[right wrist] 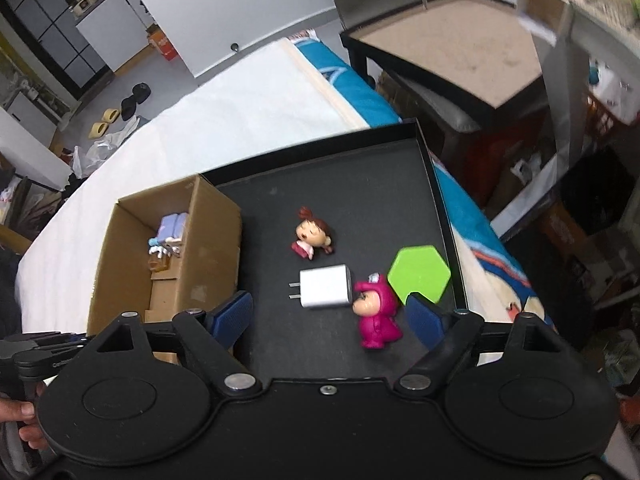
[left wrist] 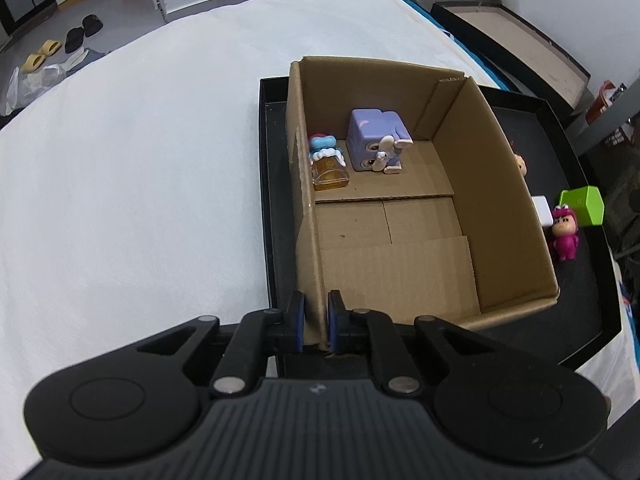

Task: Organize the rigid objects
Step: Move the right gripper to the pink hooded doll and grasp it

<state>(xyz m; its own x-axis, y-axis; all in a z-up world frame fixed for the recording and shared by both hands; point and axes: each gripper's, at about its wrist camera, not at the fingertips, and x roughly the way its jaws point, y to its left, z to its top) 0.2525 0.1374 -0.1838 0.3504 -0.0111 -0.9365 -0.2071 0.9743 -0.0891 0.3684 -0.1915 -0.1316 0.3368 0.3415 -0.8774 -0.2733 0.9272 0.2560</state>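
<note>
On the left, our left gripper (left wrist: 316,320) is clamped on the near wall of the cardboard box (left wrist: 500,200), steadying it; inside stand two toys, a perfume bottle (left wrist: 329,168) and a purple cube figure (left wrist: 376,142). To the right, our right gripper (right wrist: 328,316) hangs empty, jaws wide, over the black tray (right wrist: 360,184). Four pieces remain: one white charger (right wrist: 326,286) ahead, prongs pointing left, one pink figure (right wrist: 376,312) nearest, one red-haired doll (right wrist: 312,236), one green hexagon (right wrist: 420,272)
</note>
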